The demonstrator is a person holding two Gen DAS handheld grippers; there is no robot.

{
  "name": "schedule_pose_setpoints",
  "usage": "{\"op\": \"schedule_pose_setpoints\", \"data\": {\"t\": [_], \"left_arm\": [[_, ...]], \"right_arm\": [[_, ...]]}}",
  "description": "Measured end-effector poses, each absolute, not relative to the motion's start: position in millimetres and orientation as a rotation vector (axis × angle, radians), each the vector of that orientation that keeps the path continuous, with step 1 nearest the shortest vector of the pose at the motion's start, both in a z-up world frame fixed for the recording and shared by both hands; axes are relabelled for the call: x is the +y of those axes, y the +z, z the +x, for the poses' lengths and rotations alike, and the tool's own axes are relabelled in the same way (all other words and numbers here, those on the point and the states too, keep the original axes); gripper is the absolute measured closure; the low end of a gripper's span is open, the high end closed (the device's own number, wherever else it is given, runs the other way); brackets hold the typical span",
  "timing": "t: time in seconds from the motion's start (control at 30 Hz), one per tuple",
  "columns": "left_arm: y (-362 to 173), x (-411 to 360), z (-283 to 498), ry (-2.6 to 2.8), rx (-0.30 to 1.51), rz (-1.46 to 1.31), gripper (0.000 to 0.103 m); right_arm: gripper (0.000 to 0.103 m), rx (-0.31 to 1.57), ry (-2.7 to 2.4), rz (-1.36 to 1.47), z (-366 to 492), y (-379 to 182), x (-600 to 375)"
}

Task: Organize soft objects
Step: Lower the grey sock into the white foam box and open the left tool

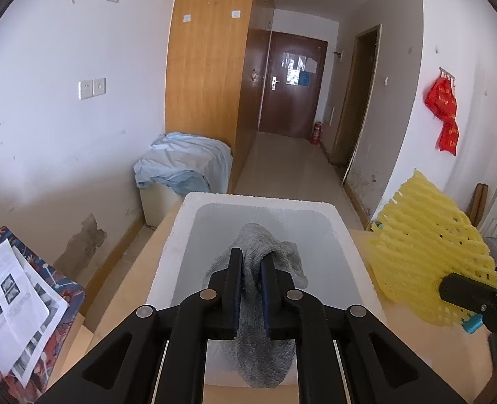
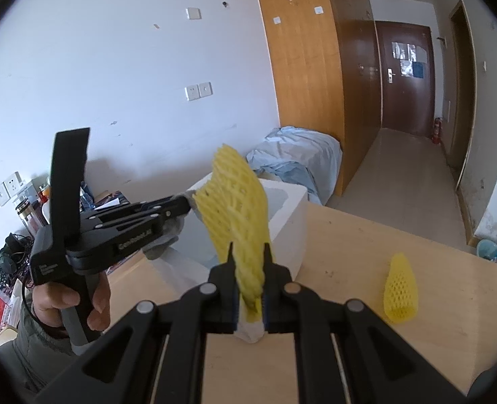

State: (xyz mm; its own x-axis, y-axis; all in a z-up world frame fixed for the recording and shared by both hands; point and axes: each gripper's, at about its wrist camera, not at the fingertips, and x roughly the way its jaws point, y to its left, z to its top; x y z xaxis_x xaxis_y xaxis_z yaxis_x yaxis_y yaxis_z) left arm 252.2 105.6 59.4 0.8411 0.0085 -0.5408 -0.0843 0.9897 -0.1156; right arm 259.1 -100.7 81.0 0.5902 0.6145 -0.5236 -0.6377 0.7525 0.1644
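Observation:
A grey knitted cloth [image 1: 265, 353] hangs between the fingers of my left gripper [image 1: 251, 257], which is shut on it above the open white foam box [image 1: 258, 200]. The cloth's lower end droops over the box's near wall. My right gripper [image 2: 248, 247] is shut on a large yellow foam net [image 2: 238, 202] that stands up from its jaws, to the right of the box [image 2: 292, 215]. In the right wrist view the left gripper [image 2: 184, 205] reaches over the box with the grey cloth [image 2: 167, 239] under it. A smaller yellow foam net [image 2: 400, 293] lies on the wooden table [image 2: 366, 242].
A person's hand [image 2: 66, 299] grips the left tool's handle. A light blue sheet [image 1: 184, 161] covers a box by the wooden wardrobe [image 1: 208, 67]. Printed papers [image 1: 12, 303] lie on a patterned surface at the left. Red bags [image 1: 445, 114] hang on the right wall.

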Motion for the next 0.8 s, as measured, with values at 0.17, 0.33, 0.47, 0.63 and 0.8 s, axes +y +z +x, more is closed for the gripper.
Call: {"op": "schedule_pose_setpoints", "data": {"t": [0.17,0.33,0.47,0.63,0.8], "left_arm": [[64,106,241,0.089,0.5,-0.142,0.018],[72,111,228,0.095,0.457,-0.161,0.009],[72,118,212,0.107,0.438,-0.187,0.008],[69,126,186,0.131,0.417,-0.191,0.007],[69,132,162,0.149,0.392,-0.19,0.007]], "right_arm": [[0.09,0.592,0.728,-0.047,259,81,-98],[0.09,0.595,0.731,-0.054,257,80,-93],[0.09,0.604,0.745,-0.067,257,78,-86],[0.09,0.623,0.766,-0.077,263,74,-75],[0.09,0.641,0.784,-0.092,268,70,-62]]}}
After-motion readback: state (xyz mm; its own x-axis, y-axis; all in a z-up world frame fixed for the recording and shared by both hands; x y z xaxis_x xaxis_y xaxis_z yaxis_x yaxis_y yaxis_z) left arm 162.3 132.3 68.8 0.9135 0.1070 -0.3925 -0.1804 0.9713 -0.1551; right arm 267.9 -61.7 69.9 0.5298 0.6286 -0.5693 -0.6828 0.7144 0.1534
